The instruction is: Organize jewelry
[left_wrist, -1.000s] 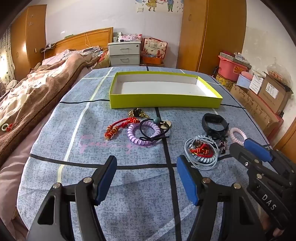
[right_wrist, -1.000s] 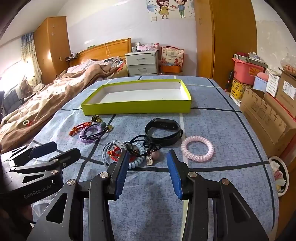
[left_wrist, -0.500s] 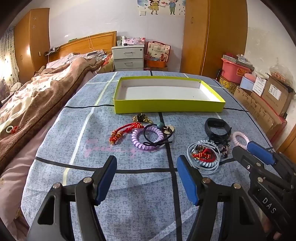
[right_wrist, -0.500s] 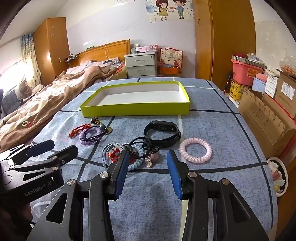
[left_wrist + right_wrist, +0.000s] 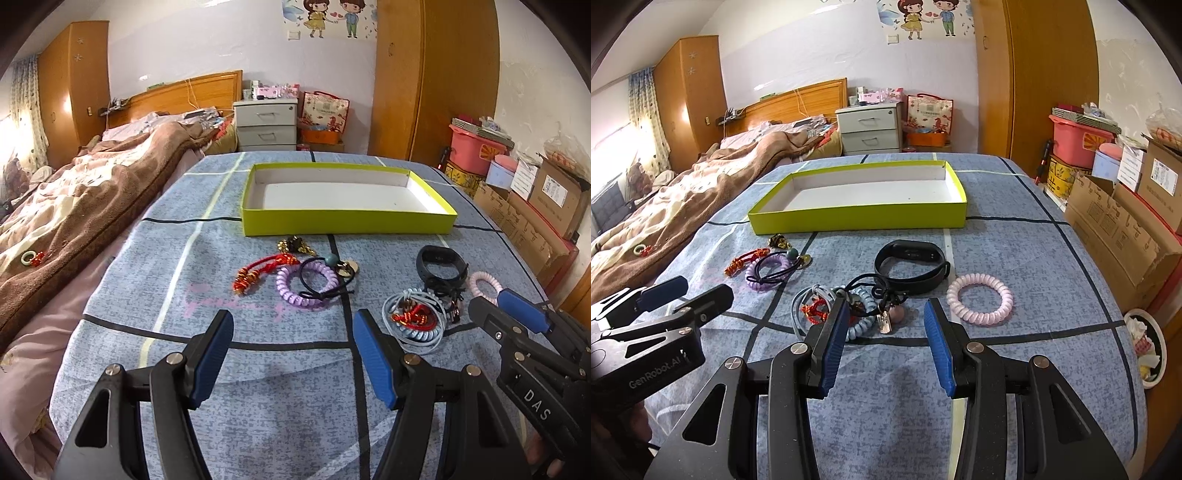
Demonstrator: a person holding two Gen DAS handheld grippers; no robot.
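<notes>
A shallow yellow-green box (image 5: 347, 223) (image 5: 857, 221) with a white inside stands empty on the blue cloth. In front of it lie a purple coil ring (image 5: 295, 290) (image 5: 764, 273), a red cord bracelet (image 5: 258, 271), a black band (image 5: 441, 264) (image 5: 910, 267), a pink coil ring (image 5: 980, 299) (image 5: 484, 282) and a light-blue coil pile with red cord (image 5: 413, 321) (image 5: 820, 308). My left gripper (image 5: 293, 354) is open and empty, short of the purple ring. My right gripper (image 5: 884, 332) is open and empty, just short of the blue pile.
A bed with a brown blanket (image 5: 74, 206) runs along the left. Cardboard boxes (image 5: 1123, 229) and a pink bin (image 5: 1078, 136) stand at the right. A white nightstand (image 5: 266, 123) and wardrobe (image 5: 432, 77) are behind the table.
Both grippers have tilted up and drawn back a little, so the box and jewelry sit lower in view. Both stay open. Nothing on the cloth has moved.
</notes>
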